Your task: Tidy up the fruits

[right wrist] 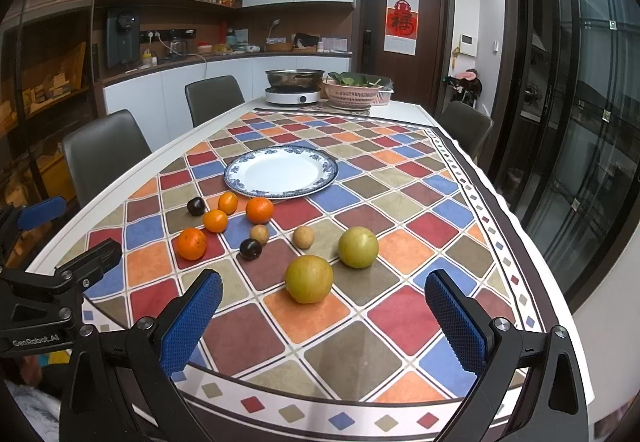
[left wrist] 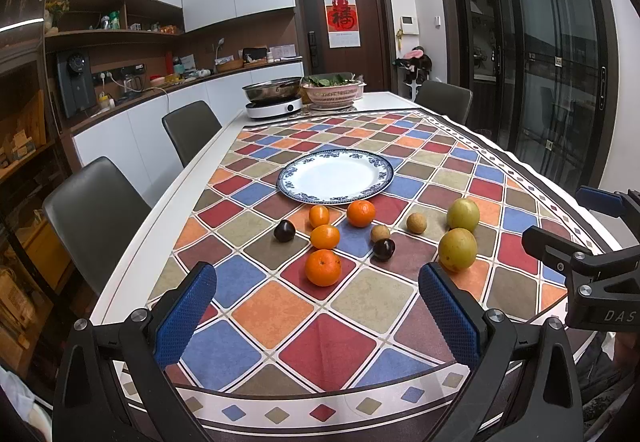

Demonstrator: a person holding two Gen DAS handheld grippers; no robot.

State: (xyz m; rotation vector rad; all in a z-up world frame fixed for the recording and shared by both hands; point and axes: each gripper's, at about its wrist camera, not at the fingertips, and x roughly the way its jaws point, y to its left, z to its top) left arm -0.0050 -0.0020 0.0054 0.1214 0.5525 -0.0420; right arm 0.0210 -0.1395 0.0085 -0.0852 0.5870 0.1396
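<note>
Fruits ahead of both tools | left tool spread | right tool spread

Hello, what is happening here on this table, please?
A person holds a pair of tongs in each hand. The left tongs and the right tongs are both open and hold nothing. Ten loose fruits lie on the checked tablecloth, among them an orange and a yellow-green fruit. The blue-rimmed plate holds no fruit yet.

Plate glossy ceramic; tablecloth matt cloth; pot shiny metal; basket plastic.
</note>
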